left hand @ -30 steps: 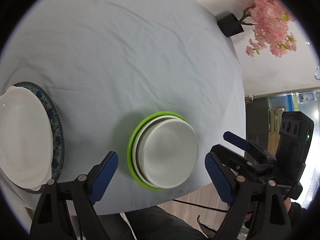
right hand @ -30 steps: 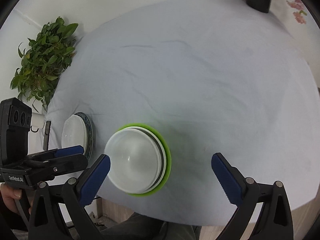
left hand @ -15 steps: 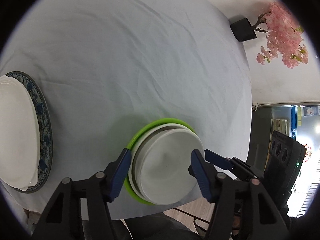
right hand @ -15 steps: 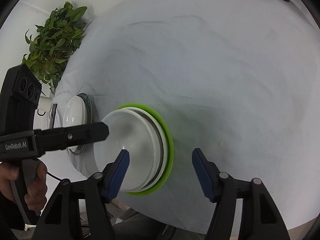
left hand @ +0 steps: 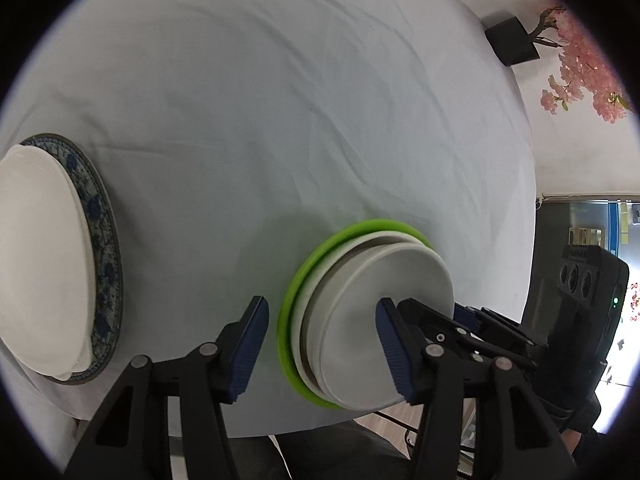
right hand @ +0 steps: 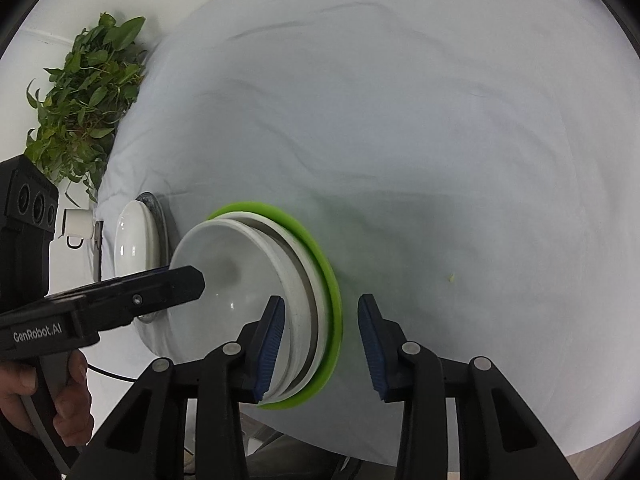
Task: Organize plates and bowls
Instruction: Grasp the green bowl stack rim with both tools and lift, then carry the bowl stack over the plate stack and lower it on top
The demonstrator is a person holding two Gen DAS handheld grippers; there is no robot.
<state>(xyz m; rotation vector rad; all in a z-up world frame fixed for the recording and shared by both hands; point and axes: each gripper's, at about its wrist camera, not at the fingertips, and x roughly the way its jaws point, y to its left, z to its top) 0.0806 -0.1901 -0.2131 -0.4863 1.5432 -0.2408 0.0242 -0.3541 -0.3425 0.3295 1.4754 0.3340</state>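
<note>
A stack of white bowls point(left hand: 372, 320) sits on a green plate point(left hand: 304, 276) near the table's front edge. My left gripper point(left hand: 320, 344) is open, its jaws straddling the stack's left rim, one finger outside and one over the top bowl. The stack also shows in the right wrist view point(right hand: 248, 280), on the green plate point(right hand: 328, 280). My right gripper point(right hand: 320, 344) is open, its jaws straddling the right rim. A white plate point(left hand: 40, 256) lies on a blue patterned plate point(left hand: 102, 236) at the left.
The round table has a pale wrinkled cloth point(left hand: 280, 100). A pink blossom plant in a black pot point(left hand: 516, 40) stands beyond the far right edge. A green leafy plant point(right hand: 84, 96) stands at the left. The table's front edge runs just below the stack.
Both grippers have moved down and closer to the bowl stack and narrowed their jaws. Each now straddles a side of the stack's rim.
</note>
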